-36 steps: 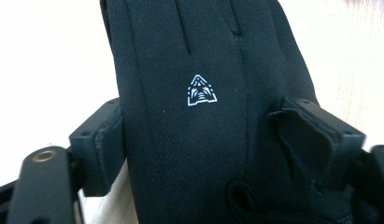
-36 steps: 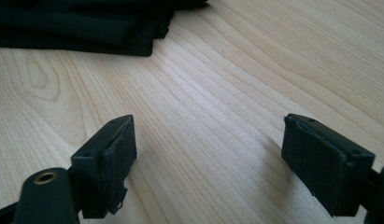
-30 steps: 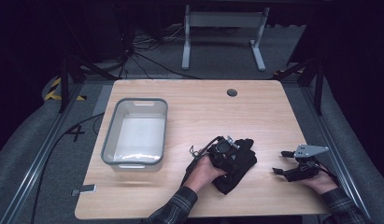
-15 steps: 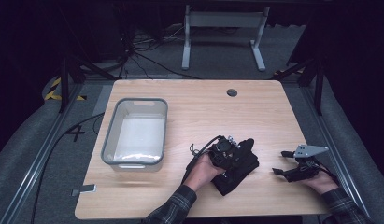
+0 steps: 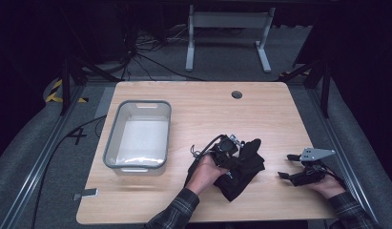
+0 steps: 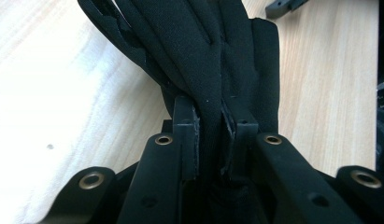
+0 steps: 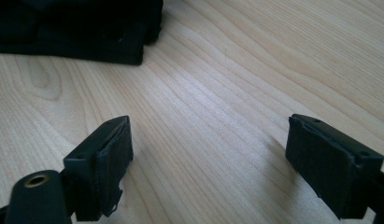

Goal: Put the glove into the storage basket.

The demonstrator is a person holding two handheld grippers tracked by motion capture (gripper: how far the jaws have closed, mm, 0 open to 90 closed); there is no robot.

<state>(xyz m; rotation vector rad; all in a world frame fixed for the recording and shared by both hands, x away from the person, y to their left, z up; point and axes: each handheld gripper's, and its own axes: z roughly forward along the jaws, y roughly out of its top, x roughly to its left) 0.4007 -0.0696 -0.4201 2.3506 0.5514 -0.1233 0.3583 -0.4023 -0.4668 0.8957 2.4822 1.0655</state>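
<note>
Black cloth [image 6: 213,56] pinched in left tongs [image 6: 211,140] on table [image 5: 193,105]

Lighting came from overhead and fell mainly on the table [image 5: 203,105]; the floor and room behind sat in near darkness. High view was soft and low in detail, with mild curvature at the table's far corners. The bin [image 5: 138,135] showed a washed-out white floor — slight glare — and cast a thin shadow on its near side.

Left gripper view: wood at left was overexposed to near white; the black cloth [image 6: 213,56] kept visible weave.

Right gripper view: evenly lit, wood grain crisp mid-frame, the jaws up close slightly soft, soft shadows beneath them.
</note>
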